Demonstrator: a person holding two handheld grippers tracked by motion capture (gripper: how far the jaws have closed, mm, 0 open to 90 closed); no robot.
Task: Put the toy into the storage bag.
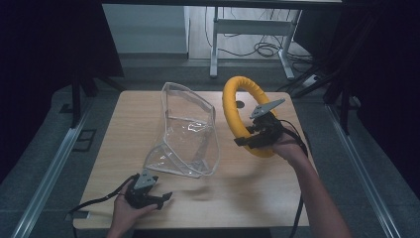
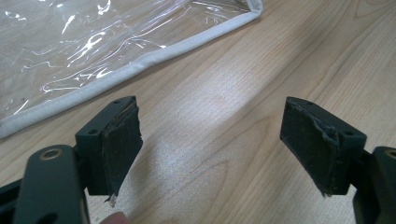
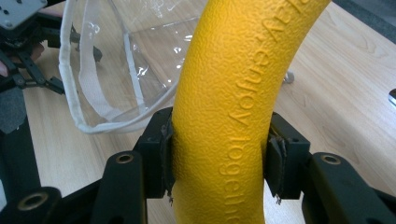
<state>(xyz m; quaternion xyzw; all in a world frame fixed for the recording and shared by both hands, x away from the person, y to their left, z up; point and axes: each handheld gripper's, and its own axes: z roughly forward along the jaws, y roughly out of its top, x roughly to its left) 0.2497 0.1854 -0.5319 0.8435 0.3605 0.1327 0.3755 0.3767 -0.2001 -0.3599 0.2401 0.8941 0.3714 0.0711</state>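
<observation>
A yellow ring (image 1: 241,115) of pebbled, foam-like material was held upright above the right half of the wooden table (image 1: 257,193), clamped across its tube by the right gripper (image 1: 250,140), whose pads were pressed against both sides. In the right gripper view the ring's (image 3: 224,116) grainy skin and raised lettering were seen, though the words were cut off at the frame edges and could be read only in part. Left of it, a clear plastic bag (image 1: 187,131) with pale fabric piping stood open on the table, its lower panel lying flat. Its glossy, creased film (image 2: 70,42) was shown close in the left gripper view, where only a corner and a stretch of piping were caught. The left gripper (image 1: 157,198) was rested near the table's front edge, just short of the bag, with its jaws spread wide and nothing between them; worn, frayed pad faces (image 2: 119,144) were visible there, detail lost from above. The ring's lower arc was partly hidden behind the right hand (image 1: 285,146).
</observation>
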